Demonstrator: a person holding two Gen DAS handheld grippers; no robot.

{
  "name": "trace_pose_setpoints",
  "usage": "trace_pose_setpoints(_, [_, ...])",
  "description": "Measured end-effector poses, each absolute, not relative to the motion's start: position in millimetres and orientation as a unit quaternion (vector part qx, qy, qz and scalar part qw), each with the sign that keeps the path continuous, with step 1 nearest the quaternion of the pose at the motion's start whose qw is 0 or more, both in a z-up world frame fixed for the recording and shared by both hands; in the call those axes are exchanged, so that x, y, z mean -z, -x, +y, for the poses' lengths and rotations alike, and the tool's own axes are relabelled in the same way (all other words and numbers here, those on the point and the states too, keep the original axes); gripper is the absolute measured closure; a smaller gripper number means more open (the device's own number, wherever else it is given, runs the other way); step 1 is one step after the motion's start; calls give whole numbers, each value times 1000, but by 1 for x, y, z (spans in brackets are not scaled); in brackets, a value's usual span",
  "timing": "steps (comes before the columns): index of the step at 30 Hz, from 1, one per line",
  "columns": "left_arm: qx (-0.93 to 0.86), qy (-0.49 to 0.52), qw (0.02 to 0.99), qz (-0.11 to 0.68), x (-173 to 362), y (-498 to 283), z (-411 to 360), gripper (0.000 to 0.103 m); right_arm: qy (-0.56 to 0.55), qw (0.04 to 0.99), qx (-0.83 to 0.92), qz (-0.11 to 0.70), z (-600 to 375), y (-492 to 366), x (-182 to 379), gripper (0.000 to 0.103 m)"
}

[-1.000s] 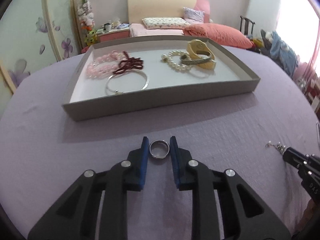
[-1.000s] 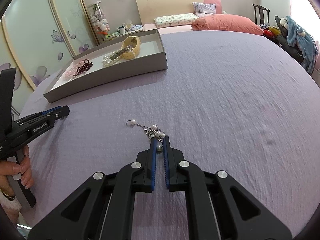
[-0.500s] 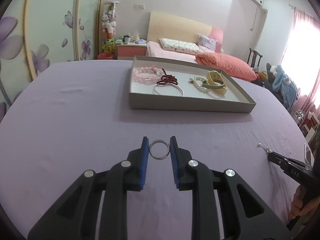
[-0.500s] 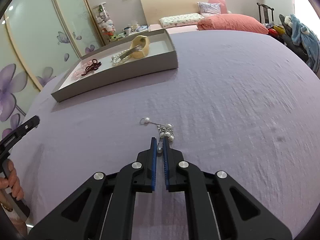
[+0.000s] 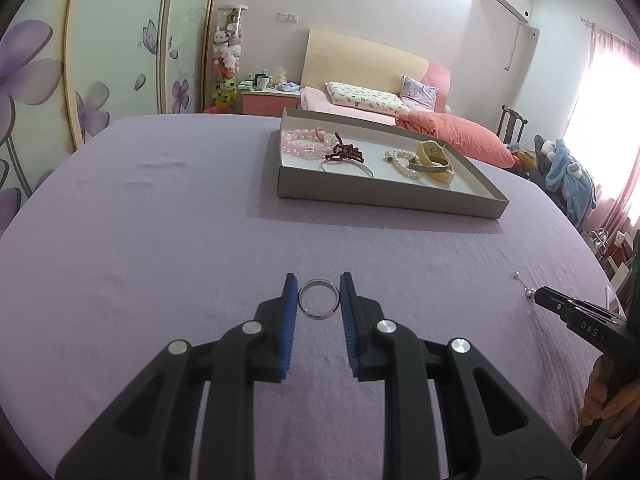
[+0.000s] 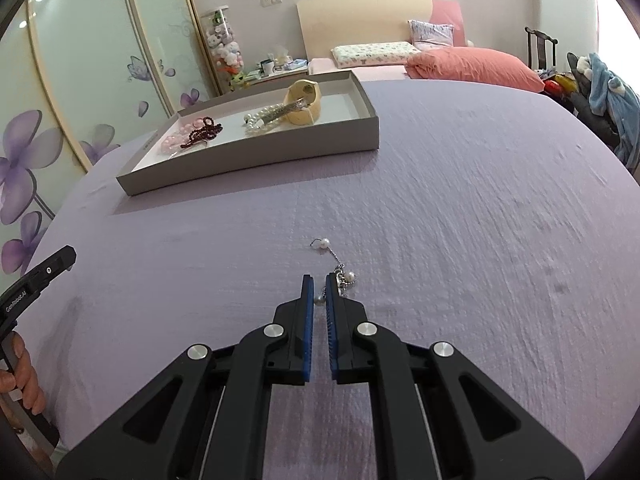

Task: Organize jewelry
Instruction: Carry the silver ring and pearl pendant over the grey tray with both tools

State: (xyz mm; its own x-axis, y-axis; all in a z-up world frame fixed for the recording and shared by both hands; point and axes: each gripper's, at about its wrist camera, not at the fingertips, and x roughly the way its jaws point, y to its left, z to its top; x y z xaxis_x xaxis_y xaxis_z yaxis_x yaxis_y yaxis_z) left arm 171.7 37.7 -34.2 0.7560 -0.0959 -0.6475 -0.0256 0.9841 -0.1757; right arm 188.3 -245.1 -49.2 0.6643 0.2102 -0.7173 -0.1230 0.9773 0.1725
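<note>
Tray on purple sheet, at 1 o'clock from left gripper. Inside: pink beads, dark red beads, thin bangle, pearls, yellow cuff. Left gripper pinching silver ring. Right gripper pressed together on pearl earring. Wide bare sheet all around.

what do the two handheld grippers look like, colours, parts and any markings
Both grippers, left gripper and right gripper, are matte black plastic with angular linkage arms with triangular cut-outs, joined by round silver pivot pins. Each finger carries a ribbed blue pad. White lettering sits on the bodies: "GenRobot.AI" on the left one's side, partly readable "DAS" on the right. No cables or sleeves show.
</note>
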Motion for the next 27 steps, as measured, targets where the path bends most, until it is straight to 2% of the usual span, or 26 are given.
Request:
trace_pose_setpoints(9, [22,88,933,348,33,-170,36,81,-53,916,-94,386,-247,-186,43,96])
trace_pose_setpoints(27, [39,74,961,263,-23,-164,30,81,-44,965,-108,234,-247,-192,-41,96])
